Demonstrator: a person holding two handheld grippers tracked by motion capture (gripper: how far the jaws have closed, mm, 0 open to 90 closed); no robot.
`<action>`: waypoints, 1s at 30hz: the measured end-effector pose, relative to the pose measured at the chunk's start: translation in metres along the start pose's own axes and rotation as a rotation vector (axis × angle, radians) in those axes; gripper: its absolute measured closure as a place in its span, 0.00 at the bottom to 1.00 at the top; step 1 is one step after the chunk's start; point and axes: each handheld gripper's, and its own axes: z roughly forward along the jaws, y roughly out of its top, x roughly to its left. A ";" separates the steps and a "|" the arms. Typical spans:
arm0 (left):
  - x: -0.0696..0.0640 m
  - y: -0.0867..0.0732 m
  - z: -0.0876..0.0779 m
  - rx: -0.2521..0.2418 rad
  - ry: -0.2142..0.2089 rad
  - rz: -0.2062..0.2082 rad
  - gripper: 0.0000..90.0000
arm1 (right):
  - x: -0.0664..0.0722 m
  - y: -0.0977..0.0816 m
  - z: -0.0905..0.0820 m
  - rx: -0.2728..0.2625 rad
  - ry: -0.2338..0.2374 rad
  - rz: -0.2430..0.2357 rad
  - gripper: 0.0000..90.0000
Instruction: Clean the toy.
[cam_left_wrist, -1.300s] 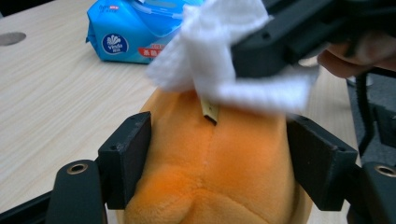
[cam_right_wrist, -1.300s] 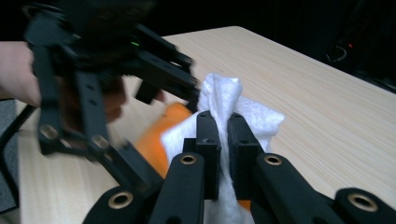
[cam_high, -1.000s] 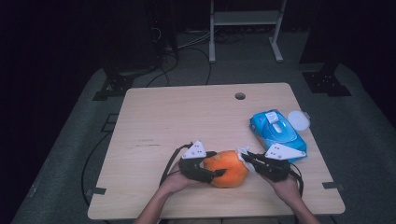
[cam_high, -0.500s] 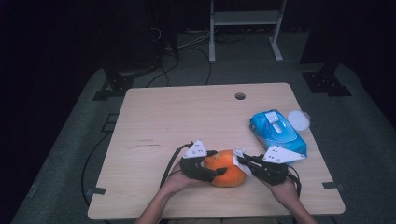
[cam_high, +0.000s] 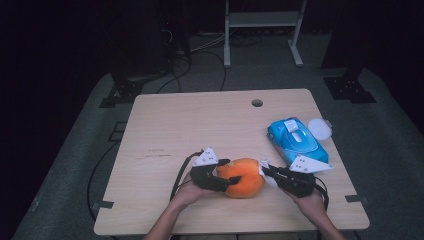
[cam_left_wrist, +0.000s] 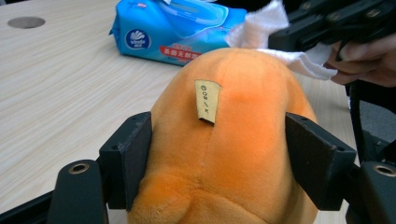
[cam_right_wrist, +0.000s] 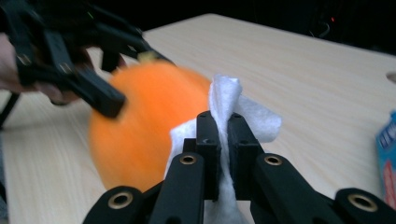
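Down at the near edge of the wooden table (cam_high: 190, 125), both hands are busy around one thing: an orange plush toy (cam_high: 244, 177), sitting between the two tools. The left gripper (cam_high: 220, 176) has it firmly, its black jaws pressed into either flank of the soft body. In the left gripper view the plush toy (cam_left_wrist: 224, 154) bulges up between them, with a small beige label (cam_left_wrist: 207, 101) sewn along the centre seam.

Over on the other side, the right gripper (cam_high: 266, 171) comes in with its jaws pinched tight on a white wipe (cam_high: 264, 169). The right gripper view makes that plain: the wipe (cam_right_wrist: 229, 112) is squeezed between the two narrow jaws and fans out above and behind them. The toy there (cam_right_wrist: 144, 126) is a blurred orange mass just beyond the cloth. From the left gripper view, the wipe (cam_left_wrist: 299, 60) lies touching the top far side of the toy.

Farther back on the right of the table lies a blue pack of wet wipes (cam_high: 296, 141), flat on its back, and just beside it at the table's edge a round white lid (cam_high: 319, 128). Near the far edge, a small round cable hole (cam_high: 257, 103) in the tabletop.
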 end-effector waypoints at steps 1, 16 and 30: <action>-0.004 0.001 0.003 0.000 0.006 0.013 0.31 | 0.002 0.003 0.000 -0.007 0.007 -0.004 0.94; 0.000 0.000 0.000 0.015 -0.101 0.055 0.11 | 0.017 0.013 0.009 0.008 0.024 -0.095 0.94; -0.011 0.008 0.001 0.058 -0.062 0.079 0.44 | 0.007 0.016 0.003 -0.029 0.019 -0.038 0.94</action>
